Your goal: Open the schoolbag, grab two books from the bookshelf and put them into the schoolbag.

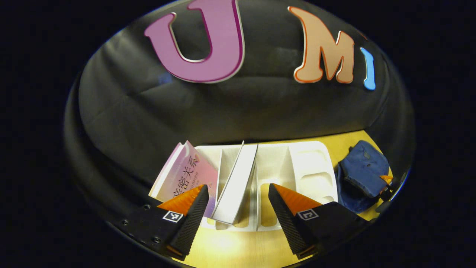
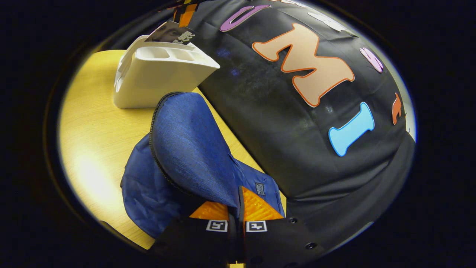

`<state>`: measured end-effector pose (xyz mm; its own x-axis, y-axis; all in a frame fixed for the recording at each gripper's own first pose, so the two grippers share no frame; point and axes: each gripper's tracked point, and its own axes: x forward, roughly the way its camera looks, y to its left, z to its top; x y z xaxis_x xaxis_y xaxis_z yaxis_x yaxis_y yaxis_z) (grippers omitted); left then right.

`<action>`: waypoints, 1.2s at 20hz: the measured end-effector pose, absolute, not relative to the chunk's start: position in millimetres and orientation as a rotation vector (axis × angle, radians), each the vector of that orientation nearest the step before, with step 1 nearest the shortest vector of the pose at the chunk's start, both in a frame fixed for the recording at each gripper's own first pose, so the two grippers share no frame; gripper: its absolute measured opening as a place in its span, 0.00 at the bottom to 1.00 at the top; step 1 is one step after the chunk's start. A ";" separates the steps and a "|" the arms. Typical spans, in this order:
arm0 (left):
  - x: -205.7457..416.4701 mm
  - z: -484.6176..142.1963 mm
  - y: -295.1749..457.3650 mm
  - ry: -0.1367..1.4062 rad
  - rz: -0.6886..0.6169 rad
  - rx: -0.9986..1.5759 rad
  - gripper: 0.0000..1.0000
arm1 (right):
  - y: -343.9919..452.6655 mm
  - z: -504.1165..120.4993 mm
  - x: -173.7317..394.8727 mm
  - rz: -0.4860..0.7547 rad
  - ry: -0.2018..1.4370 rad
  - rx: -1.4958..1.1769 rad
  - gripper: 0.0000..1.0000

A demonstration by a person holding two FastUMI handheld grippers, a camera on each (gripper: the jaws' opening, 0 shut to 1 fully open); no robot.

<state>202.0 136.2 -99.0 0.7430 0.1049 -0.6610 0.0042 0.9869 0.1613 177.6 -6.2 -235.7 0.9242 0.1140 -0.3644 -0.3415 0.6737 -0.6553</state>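
A white bookshelf (image 1: 308, 163) with slanted dividers stands on the wooden table. A pink book (image 1: 186, 171) leans at its left end and a pale grey book (image 1: 238, 178) tilts in the middle slot. My left gripper (image 1: 237, 188) is open, one finger on each side of the grey book, not touching it. The blue schoolbag (image 1: 362, 167) lies to the right of the shelf. In the right gripper view my right gripper (image 2: 238, 201) is shut on the schoolbag's flap (image 2: 186, 149), holding it lifted with the zipper edge showing. The bookshelf (image 2: 156, 85) stands beyond the bag.
The wooden table (image 2: 96, 130) has bare surface left of the bag and in front of the shelf (image 1: 241, 249). The black cloth wall rises right behind shelf and bag. The right gripper (image 1: 386, 182) shows small at the bag's far side.
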 end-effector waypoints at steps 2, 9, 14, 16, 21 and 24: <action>208.3 -108.3 136.1 0.830 0.033 0.165 0.94 | -7.6 -235.5 177.6 0.259 0.308 -0.790 0.04; 212.5 -146.2 145.8 1.123 0.012 0.140 0.85 | -11.7 -235.6 176.9 0.254 0.316 -0.783 0.02; 213.1 -155.8 151.5 1.263 -0.034 0.228 0.70 | -10.8 -236.0 177.6 0.250 0.322 -0.781 0.02; 215.9 -159.3 159.6 1.304 -0.028 0.274 0.66 | -10.8 -237.0 177.8 0.250 0.326 -0.781 0.02; 218.2 -173.2 155.8 1.385 -0.032 0.294 0.49 | -12.3 -235.2 170.6 0.249 0.335 -0.780 0.02; 216.7 -176.4 150.2 1.420 -0.034 0.285 0.42 | -13.8 -232.0 167.8 0.250 0.339 -0.779 0.02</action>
